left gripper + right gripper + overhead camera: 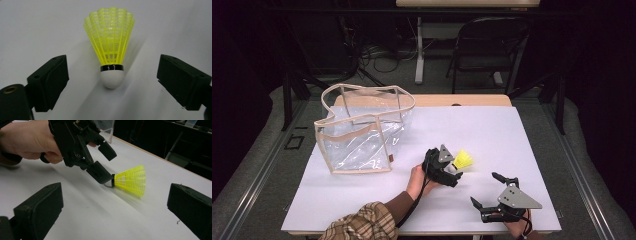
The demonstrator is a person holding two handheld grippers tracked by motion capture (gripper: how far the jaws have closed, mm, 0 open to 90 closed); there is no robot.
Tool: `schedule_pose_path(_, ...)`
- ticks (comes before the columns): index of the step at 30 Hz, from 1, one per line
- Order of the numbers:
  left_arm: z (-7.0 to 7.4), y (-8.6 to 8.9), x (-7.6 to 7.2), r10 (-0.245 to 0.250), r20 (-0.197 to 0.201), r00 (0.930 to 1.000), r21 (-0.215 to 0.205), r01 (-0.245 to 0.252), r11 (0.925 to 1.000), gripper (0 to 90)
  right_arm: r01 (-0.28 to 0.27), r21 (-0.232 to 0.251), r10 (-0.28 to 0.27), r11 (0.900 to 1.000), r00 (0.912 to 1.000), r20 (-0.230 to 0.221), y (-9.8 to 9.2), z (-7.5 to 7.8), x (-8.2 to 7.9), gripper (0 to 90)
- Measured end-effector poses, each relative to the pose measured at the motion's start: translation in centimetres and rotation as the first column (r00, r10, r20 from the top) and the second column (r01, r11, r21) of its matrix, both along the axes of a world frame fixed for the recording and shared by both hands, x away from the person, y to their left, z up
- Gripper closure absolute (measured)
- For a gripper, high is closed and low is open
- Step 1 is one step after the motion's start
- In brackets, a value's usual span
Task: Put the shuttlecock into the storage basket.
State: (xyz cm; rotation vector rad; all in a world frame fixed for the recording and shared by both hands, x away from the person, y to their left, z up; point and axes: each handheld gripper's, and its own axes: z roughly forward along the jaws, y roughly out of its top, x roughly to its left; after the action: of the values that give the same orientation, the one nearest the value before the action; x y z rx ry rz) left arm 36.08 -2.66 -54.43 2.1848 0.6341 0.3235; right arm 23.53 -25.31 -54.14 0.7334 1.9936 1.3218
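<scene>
Nearest, at 5 o'clock on the table (pixel 522 135): right gripper (pixel 486 191), jaws wide apart, holding nothing. Just beyond, near centre: left gripper (pixel 456 173), jaws apart either side of the shuttlecock's (pixel 110 47) white cork, no contact seen. Shuttlecock lying on the table, yellow skirt toward 2 o'clock. Farthest, at 10 o'clock: clear bag (pixel 362 130), upright, open-topped

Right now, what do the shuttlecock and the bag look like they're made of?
The shuttlecock: its yellow skirt looks like moulded plastic, from the fine mesh and ribs; the white tip looks like matte foam or cork, hard to tell which. The bag: clear glossy plastic sheet, creased and shiny, with beige, possibly fabric, edging.
</scene>
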Motion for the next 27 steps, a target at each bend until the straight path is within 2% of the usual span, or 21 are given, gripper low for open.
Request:
schedule_pose_path(2, -0.1, -0.19, 0.06, -0.005, -0.004, 1.0, 0.009, 0.006, 0.9999, 16.0, -0.001, -0.002, 0.001, 1.0, 1.0, -0.001, 0.0, 0.0, 0.02, 0.1)
schedule_pose_path(4, -0.18, -0.34, 0.12, -0.007, -0.011, 0.9999, 0.011, 0.007, 0.9999, 17.0, -0.001, -0.004, 0.001, 1.0, 1.0, -0.006, 0.01, -0.01, 0.0, 0.1)
schedule_pose_path(5, -0.23, -0.39, 0.16, -0.007, -0.007, 0.9999, 0.016, 0.008, 0.9999, 22.5, 0.0, -0.003, 0.0, 1.0, 1.0, -0.006, 0.03, -0.02, 0.01, 0.1)
schedule_pose_path(17, -0.75, -0.88, 0.28, -0.008, -0.029, 0.9995, 0.034, 0.009, 0.9994, 41.6, 0.001, -0.008, -0.001, 1.0, 0.9999, -0.01, 0.07, -0.05, 0.04, 0.2)
schedule_pose_path(27, -1.01, -1.03, 0.32, -0.002, -0.038, 0.9993, 0.038, 0.004, 0.9993, 51.5, 0.001, -0.013, -0.001, 1.0, 0.9999, -0.013, 0.09, -0.08, 0.07, 0.2)
